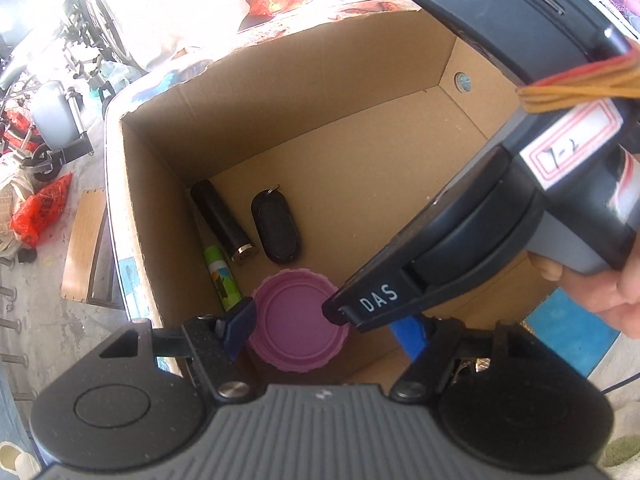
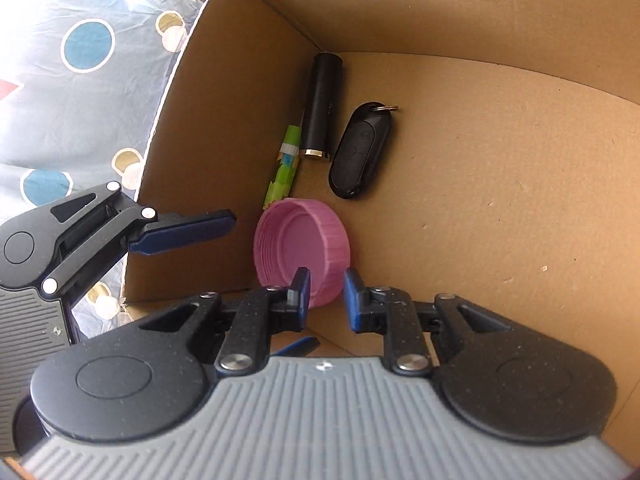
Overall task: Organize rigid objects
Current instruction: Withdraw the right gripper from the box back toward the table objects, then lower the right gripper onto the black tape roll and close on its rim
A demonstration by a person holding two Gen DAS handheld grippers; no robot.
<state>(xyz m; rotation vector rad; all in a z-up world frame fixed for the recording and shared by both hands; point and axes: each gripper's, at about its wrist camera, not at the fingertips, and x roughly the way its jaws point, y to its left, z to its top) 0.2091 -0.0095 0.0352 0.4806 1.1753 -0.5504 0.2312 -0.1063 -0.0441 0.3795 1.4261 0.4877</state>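
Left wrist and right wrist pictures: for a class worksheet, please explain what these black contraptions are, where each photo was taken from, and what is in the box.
A person holds a pair of hand-operated tongs in each hand. Each carries a camera looking along its blue fingertips, so each picture shows its own tongs at the bottom. Both look down into a cardboard box holding a black cylinder, a black key fob, a green tube and a pink lid. The right tongs appear to pinch the lid's rim. The left tongs are open and hold nothing.
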